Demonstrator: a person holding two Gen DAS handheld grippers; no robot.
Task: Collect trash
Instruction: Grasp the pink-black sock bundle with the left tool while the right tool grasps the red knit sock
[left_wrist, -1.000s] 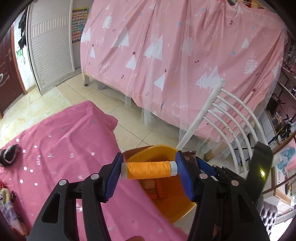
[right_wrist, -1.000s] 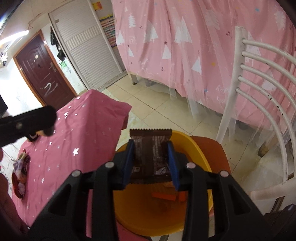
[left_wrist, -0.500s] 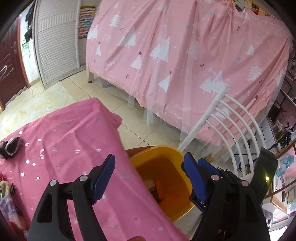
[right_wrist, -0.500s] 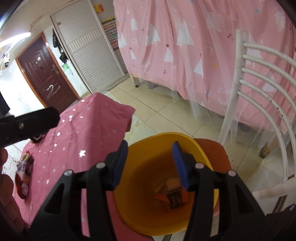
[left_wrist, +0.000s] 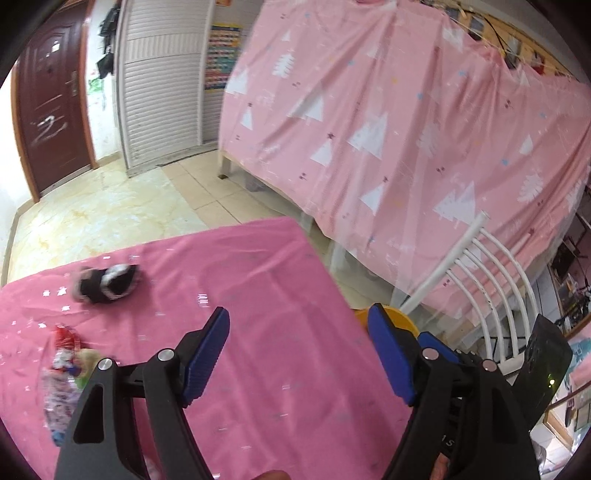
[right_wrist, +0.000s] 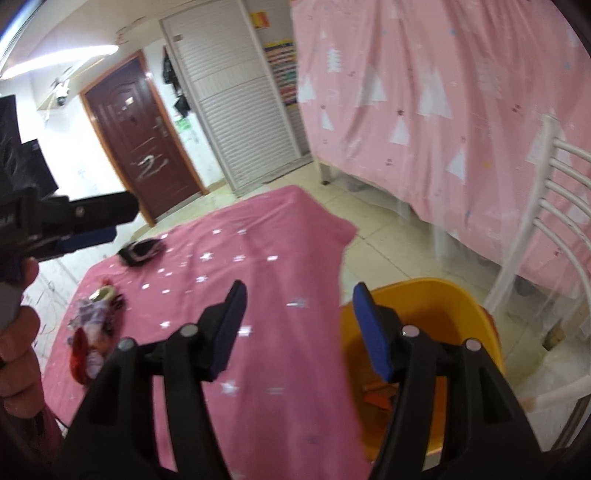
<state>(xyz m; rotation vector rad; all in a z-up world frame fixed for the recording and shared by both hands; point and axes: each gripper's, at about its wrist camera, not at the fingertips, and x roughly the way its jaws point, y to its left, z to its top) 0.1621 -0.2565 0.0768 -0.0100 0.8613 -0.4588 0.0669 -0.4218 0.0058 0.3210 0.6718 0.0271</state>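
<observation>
We see the left hand-held gripper (left_wrist: 299, 350) above the pink star-printed cloth of the counter (left_wrist: 258, 266), its blue pads wide apart with nothing between them. The right hand-held gripper (right_wrist: 299, 325) is also empty; its jaws have just been opening and now stand well apart, the left pad over the cloth and the right pad over the yellow bin (right_wrist: 443, 299). The bin stands just beside the counter's right edge, in front of a white chair (right_wrist: 546, 206); in it we can make out orange and dark scraps (right_wrist: 376, 397), partly hidden by the gripper.

The remaining trash lies on the far left part of the counter: a black-and-white crumpled item (left_wrist: 107, 282) near the far edge, and nearer to us a cluster of red and pale wrappers (left_wrist: 66, 365), blurred. In the right wrist view the same two appear as the dark item (right_wrist: 142, 251) and the wrapper cluster (right_wrist: 92, 328). Behind the counter hangs a pink tree-patterned curtain (left_wrist: 406, 110).
</observation>
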